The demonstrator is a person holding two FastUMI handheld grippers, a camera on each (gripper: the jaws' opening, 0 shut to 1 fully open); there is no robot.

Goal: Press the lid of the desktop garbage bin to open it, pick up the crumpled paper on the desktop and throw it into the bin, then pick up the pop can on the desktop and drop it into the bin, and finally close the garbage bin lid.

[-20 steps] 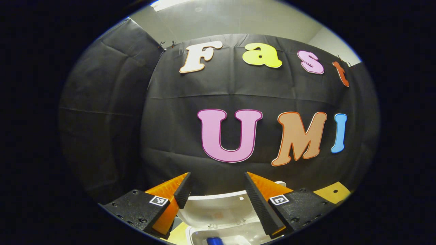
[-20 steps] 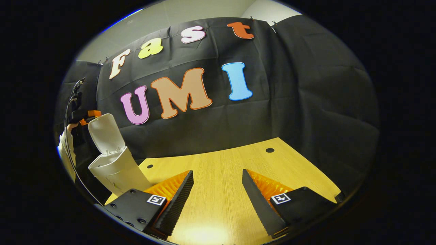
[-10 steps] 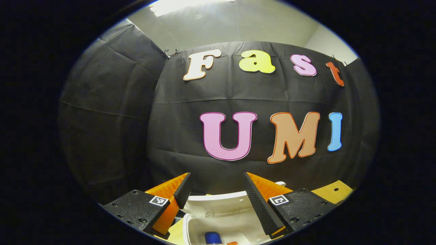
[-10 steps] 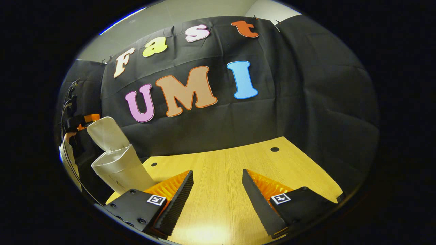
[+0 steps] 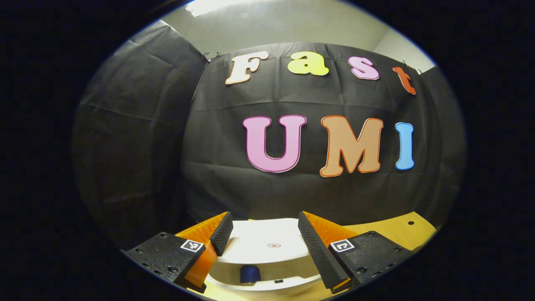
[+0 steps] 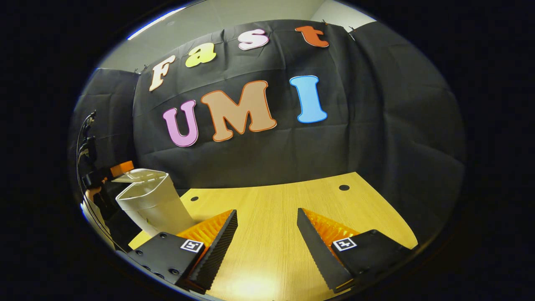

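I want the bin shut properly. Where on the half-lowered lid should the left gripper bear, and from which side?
Judging by its pose, press rather than pinch: the lid lies nearly flat over the bin, hinged at the far edge. Come from above with the open left gripper and push near the lid's front edge, where a gap shows the pop can inside.

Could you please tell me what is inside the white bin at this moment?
Through the gap under the half-lowered lid, a blue can shows inside the bin. The lid covers everything else, so the paper cannot be confirmed.
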